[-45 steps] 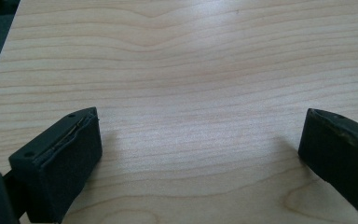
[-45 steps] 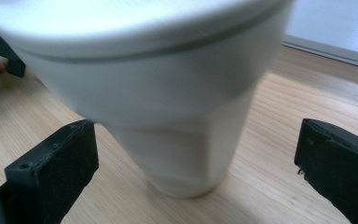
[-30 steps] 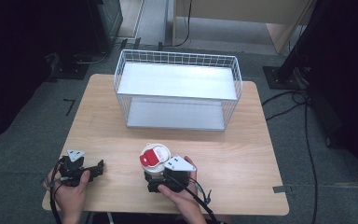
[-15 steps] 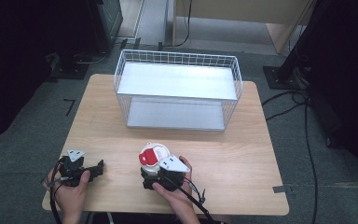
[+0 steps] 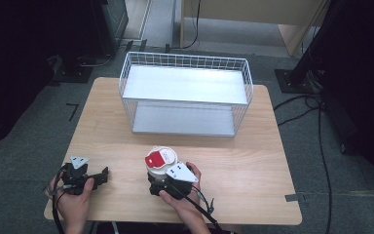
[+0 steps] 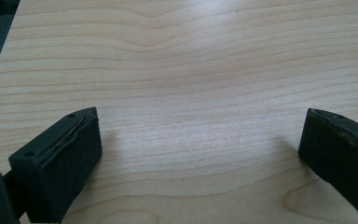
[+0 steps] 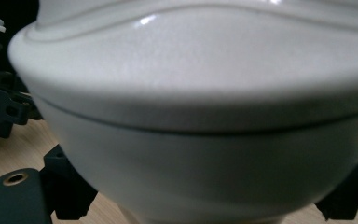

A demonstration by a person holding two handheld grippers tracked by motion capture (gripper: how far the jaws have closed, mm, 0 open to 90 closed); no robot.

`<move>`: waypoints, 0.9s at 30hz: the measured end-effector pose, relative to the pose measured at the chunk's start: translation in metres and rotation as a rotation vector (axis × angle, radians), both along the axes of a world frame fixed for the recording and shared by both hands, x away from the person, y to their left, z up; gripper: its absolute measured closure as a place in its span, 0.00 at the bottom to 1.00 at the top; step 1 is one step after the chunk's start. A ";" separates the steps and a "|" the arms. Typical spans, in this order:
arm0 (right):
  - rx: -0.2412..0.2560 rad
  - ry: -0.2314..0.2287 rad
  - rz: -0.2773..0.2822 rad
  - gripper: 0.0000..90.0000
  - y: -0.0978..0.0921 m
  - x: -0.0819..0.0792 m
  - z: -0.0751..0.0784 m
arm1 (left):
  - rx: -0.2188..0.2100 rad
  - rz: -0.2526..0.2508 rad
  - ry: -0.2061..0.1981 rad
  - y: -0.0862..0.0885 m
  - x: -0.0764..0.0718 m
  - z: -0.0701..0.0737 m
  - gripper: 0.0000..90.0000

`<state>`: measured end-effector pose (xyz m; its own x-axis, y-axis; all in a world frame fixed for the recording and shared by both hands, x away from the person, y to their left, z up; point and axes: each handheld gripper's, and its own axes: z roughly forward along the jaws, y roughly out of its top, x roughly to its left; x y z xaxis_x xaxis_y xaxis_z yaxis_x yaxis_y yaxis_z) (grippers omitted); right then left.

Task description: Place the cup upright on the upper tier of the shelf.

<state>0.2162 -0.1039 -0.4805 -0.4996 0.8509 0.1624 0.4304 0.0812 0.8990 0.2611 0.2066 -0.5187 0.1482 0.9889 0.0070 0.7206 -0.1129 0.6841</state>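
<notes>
- Since a second ago the right gripper [image 5: 161, 176] and the white container [image 5: 161, 161] it holds have shifted a little toward the left along the near part of the table [image 5: 253, 161]; the left gripper [image 5: 100, 176] lies where it lay before.
- The white container is a round, lidded pot with a red label on its top, seen in the high view near the front edge of the table, roughly mid-width and just left of centre.
- In the right gripper view the container [image 7: 205, 116] looms very close: a glossy white lid overhangs a white body, with a thin dark seam between the two.
- The right gripper's black jaws stand on either side of the container's lower body, closed against it, one showing at each lower corner of the right gripper view.
- A hand [image 5: 187, 200] grasps the right gripper from behind, with the grey three-cornered plate on top and a cable trailing toward the front edge.
- The left gripper rests low over the front left corner of the table, held by the other hand [image 5: 73, 200], well apart from the container.
- In the left gripper view its jaws are spread wide over bare light wood [image 6: 191, 84], with nothing between them.
- Behind the container, well apart from it, a white wire basket [image 5: 185, 63] stands on the far half of the table, with two pale shelves inside.
</notes>
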 end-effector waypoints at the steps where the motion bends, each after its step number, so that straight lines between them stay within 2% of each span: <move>1: 0.003 -0.006 -0.001 0.14 -0.001 0.000 0.002 | 0.000 0.000 0.000 0.000 0.000 0.000 0.00; 4: 0.006 -0.011 -0.006 0.14 -0.002 0.000 0.005 | 0.000 0.000 0.000 0.000 0.000 0.000 0.00; 10: 0.019 -0.054 -0.013 0.14 -0.007 0.001 0.016 | 0.000 0.000 0.001 0.000 0.000 0.000 0.00; 16: 0.037 -0.117 -0.027 0.14 -0.013 0.003 0.032 | -0.001 0.002 -0.001 0.000 0.000 0.000 0.00; 27: 0.051 -0.180 -0.060 0.14 -0.020 0.010 0.057 | 0.000 0.001 0.000 0.000 0.000 0.000 0.00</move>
